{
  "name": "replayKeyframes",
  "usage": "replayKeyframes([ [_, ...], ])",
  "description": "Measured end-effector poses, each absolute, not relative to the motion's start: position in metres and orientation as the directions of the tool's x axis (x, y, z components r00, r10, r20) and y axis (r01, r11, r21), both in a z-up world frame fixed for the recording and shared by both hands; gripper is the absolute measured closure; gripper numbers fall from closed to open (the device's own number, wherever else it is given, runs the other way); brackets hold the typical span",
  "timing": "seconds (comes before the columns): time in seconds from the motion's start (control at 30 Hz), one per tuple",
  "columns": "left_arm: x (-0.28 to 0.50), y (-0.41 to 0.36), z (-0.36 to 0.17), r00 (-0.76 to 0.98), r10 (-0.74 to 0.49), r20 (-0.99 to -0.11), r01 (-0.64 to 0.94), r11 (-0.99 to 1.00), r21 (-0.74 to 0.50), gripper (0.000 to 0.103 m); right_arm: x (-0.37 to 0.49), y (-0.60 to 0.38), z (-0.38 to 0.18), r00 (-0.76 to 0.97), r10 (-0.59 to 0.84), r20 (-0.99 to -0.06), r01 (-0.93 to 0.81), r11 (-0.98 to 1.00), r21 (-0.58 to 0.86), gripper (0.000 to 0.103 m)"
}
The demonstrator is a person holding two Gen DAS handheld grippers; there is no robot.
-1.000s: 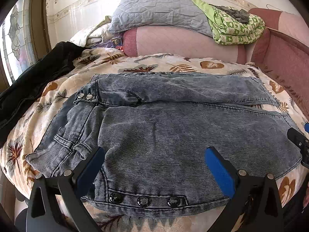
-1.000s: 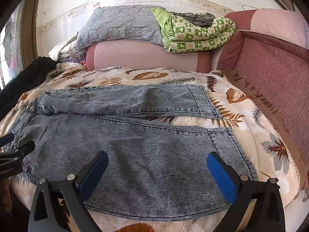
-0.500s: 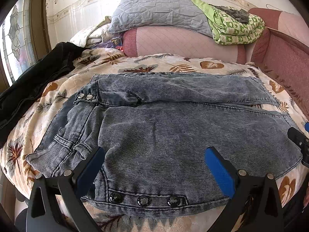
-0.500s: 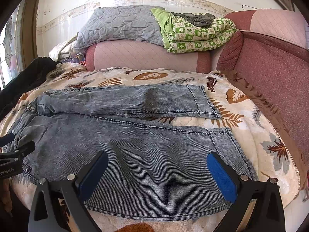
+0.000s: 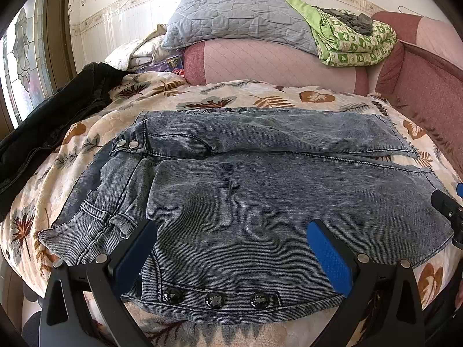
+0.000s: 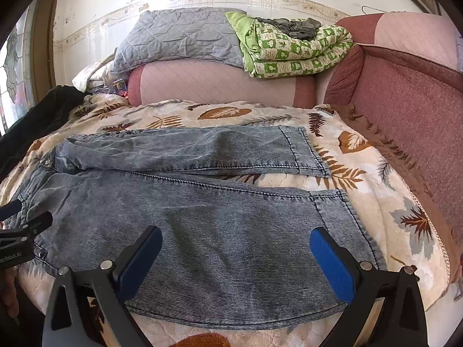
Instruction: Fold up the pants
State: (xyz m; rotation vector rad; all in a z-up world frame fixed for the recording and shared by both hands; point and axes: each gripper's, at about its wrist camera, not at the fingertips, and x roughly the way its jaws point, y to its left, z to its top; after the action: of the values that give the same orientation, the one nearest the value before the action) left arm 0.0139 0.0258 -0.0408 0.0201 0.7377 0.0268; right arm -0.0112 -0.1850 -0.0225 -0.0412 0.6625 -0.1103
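Observation:
Grey-blue denim pants (image 5: 246, 196) lie flat across the leaf-print bedspread (image 5: 260, 98), waist to the left and both legs running right, slightly apart. My left gripper (image 5: 231, 248) is open and empty, over the near waist edge with its three dark buttons (image 5: 215, 299). My right gripper (image 6: 235, 256) is open and empty, over the near leg of the pants (image 6: 217, 217), a little left of its hem (image 6: 338, 211). The far leg (image 6: 188, 150) lies behind. Each gripper's tip shows at the edge of the other's view.
A pink bolster (image 5: 275, 60) carries a grey quilted pillow (image 5: 237, 26) and a green patterned blanket (image 5: 353, 37) at the back. A dark garment (image 5: 49, 121) lies at the bed's left. A maroon padded wall (image 6: 405, 107) bounds the right side.

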Motion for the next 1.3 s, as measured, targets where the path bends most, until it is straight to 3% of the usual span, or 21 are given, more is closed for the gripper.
replayKeyframes([
  [0.37, 0.014, 0.029, -0.039, 0.737, 0.024, -0.676, -0.016, 1.0, 0.018, 0.0, -0.01, -0.19, -0.024, 0.775, -0.111, -0.622, 0.095, 0.994, -0.059, 0.0],
  [0.47, 0.015, 0.044, -0.032, 0.723, -0.004, -0.691, -0.021, 0.999, -0.028, 0.0, -0.007, -0.214, -0.015, 0.745, -0.01, -0.667, 0.086, 0.993, 0.081, 0.0],
  [0.57, 0.019, 0.089, -0.022, 0.7, -0.05, -0.712, -0.108, 0.979, -0.174, 0.0, -0.007, -0.263, -0.002, 0.697, 0.121, -0.706, 0.112, 0.955, 0.275, 0.0],
  [0.63, 0.022, 0.119, -0.023, 0.68, -0.066, -0.73, -0.175, 0.952, -0.25, 0.0, -0.002, -0.305, 0.001, 0.622, 0.131, -0.772, 0.179, 0.936, 0.304, 0.0],
  [0.73, 0.026, 0.161, -0.03, 0.62, -0.021, -0.785, -0.296, 0.92, -0.258, 0.0, 0.001, -0.352, -0.002, 0.519, 0.131, -0.844, 0.255, 0.919, 0.299, 0.0],
  [0.87, 0.025, 0.19, -0.031, 0.592, -0.015, -0.806, -0.332, 0.907, -0.26, 0.0, -0.003, -0.377, -0.017, 0.429, 0.33, -0.841, 0.258, 0.847, 0.464, 0.0],
  [0.97, 0.025, 0.206, -0.037, 0.567, -0.035, -0.823, -0.361, 0.888, -0.286, 0.0, 0.001, -0.376, -0.028, 0.398, 0.32, -0.86, 0.275, 0.852, 0.445, 0.001],
  [1.1, 0.027, 0.214, -0.045, 0.528, -0.018, -0.849, -0.397, 0.879, -0.265, 0.004, 0.011, -0.381, -0.052, 0.402, 0.362, -0.841, 0.298, 0.817, 0.494, 0.024],
  [1.13, 0.029, 0.213, -0.048, 0.511, -0.008, -0.86, -0.399, 0.884, -0.245, 0.011, 0.013, -0.379, -0.054, 0.392, 0.347, -0.852, 0.304, 0.825, 0.476, 0.03],
  [1.17, 0.031, 0.213, -0.053, 0.484, 0.01, -0.875, -0.406, 0.888, -0.215, 0.015, 0.014, -0.378, -0.056, 0.379, 0.325, -0.866, 0.306, 0.839, 0.449, 0.043],
  [1.27, 0.033, 0.213, -0.058, 0.451, 0.061, -0.891, -0.414, 0.898, -0.148, 0.033, 0.007, -0.377, -0.05, 0.364, 0.248, -0.898, 0.286, 0.887, 0.362, 0.071],
  [1.3, 0.034, 0.212, -0.058, 0.437, 0.085, -0.895, -0.414, 0.903, -0.116, 0.043, 0.006, -0.374, -0.046, 0.365, 0.218, -0.905, 0.264, 0.908, 0.326, 0.074],
])
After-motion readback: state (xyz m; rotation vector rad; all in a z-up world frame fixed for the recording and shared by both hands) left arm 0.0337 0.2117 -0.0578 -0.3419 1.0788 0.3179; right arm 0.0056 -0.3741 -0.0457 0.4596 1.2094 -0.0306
